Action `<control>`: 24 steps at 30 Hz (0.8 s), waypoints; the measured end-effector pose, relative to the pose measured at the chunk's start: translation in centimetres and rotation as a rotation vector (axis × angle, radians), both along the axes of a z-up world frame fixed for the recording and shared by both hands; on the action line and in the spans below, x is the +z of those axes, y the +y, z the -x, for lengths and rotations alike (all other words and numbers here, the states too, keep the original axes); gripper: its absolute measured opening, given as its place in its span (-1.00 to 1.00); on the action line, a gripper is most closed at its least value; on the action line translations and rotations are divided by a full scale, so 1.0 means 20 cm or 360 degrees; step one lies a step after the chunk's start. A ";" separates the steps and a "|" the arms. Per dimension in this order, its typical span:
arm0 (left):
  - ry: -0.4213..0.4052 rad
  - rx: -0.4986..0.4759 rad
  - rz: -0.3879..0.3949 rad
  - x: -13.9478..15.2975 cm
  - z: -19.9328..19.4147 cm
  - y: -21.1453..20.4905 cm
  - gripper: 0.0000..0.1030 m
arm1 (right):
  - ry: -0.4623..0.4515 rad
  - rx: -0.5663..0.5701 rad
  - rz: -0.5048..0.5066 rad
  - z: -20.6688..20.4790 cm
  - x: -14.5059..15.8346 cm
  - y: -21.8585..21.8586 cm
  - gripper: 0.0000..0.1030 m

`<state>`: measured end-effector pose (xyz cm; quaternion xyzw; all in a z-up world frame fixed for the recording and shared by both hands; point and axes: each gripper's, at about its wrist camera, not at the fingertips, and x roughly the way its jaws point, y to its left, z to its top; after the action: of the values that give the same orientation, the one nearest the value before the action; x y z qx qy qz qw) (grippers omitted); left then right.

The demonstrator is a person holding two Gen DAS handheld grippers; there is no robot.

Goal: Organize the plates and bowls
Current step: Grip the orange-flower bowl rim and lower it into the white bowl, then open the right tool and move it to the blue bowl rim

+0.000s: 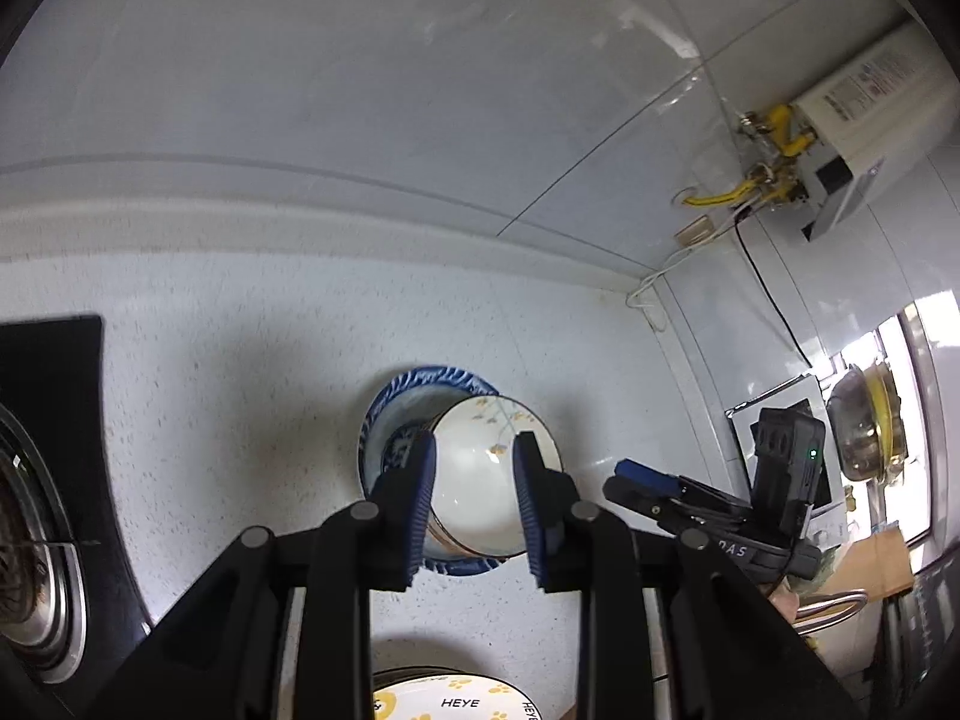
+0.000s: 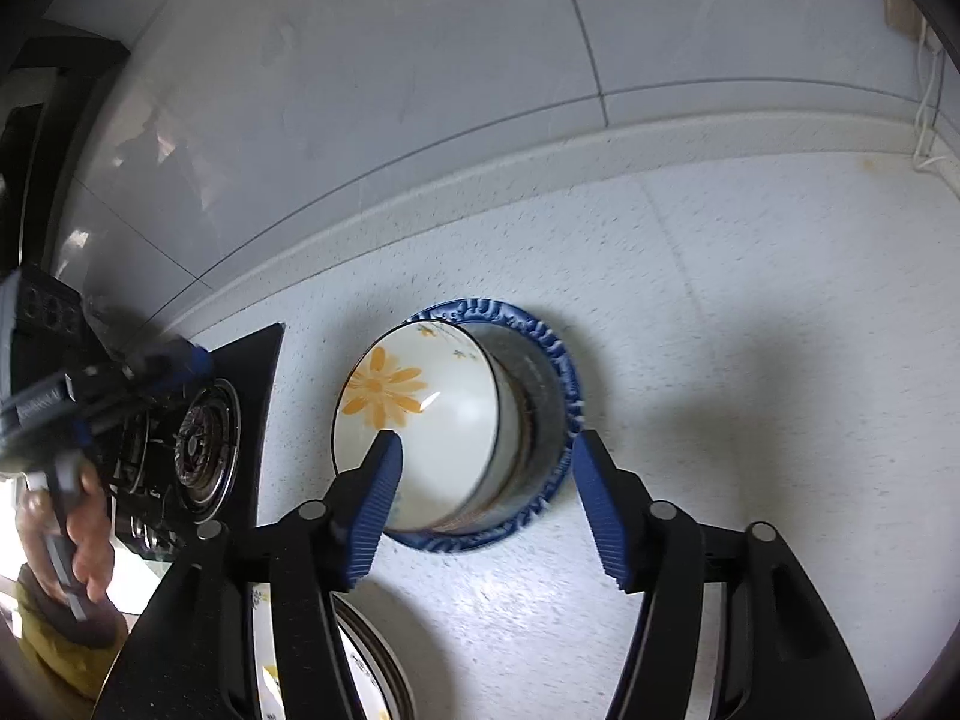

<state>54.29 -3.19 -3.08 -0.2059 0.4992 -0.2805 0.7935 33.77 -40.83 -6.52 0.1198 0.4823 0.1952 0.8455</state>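
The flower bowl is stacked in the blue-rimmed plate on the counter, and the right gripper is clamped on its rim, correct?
Not clamped. In the right wrist view the right gripper stands open, its pads clear of the flower bowl. The bowl does sit stacked on the blue-rimmed plate on the counter.

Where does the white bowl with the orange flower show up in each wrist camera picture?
Left wrist view: the white bowl with the orange flower sits just below centre, seen between the left gripper fingers, standing in the blue-rimmed dish.
Right wrist view: the same bowl is at centre, above the right gripper, whose jaws stand apart.
Shared landmark: the blue-rimmed dish under the bowl.
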 end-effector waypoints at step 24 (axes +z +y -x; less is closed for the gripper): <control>0.0368 0.0026 -0.0137 -0.54 -0.15 0.06 0.49 | 0.0109 -0.0004 -0.0144 -0.11 -0.28 -0.23 0.30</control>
<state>57.35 -1.95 -13.92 -0.2066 0.5973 -0.2267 0.7410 35.98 -45.43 -12.14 0.1652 0.5015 0.2116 0.8224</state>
